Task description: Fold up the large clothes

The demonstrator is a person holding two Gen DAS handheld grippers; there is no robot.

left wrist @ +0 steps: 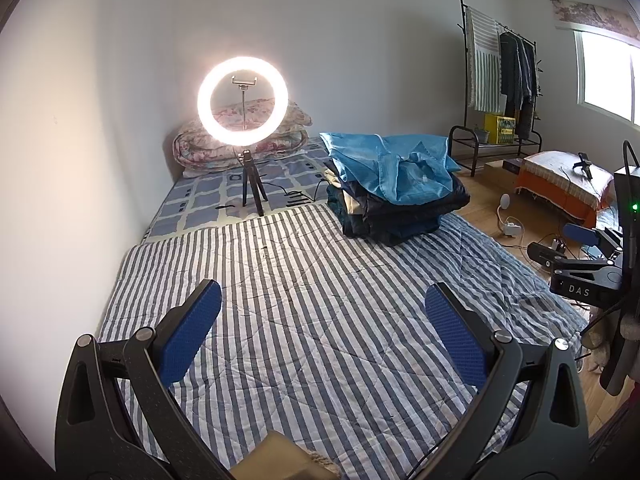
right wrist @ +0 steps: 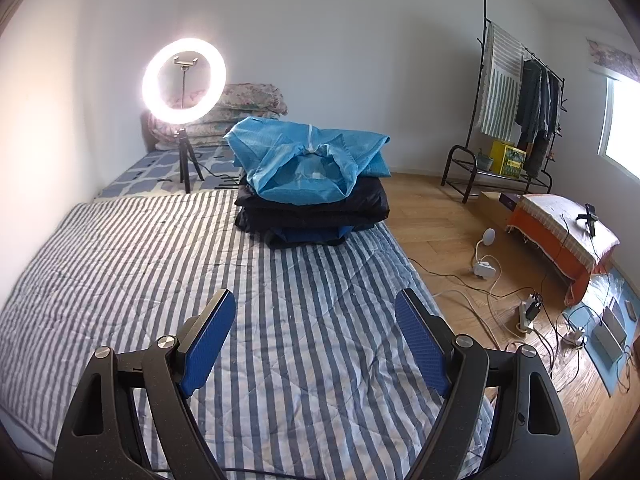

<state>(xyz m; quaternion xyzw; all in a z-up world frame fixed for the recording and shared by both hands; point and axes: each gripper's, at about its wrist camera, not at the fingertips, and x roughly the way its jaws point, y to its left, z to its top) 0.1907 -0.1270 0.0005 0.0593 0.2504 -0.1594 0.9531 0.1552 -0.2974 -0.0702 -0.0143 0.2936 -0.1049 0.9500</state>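
Quilted cotton-like striped bedcover (right wrist: 120, 248); shiny blue garment (right wrist: 304, 160); wood floor (right wrist: 440, 224).

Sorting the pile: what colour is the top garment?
Light blue; the top garment shows best in the right wrist view, lying on dark folded clothes.
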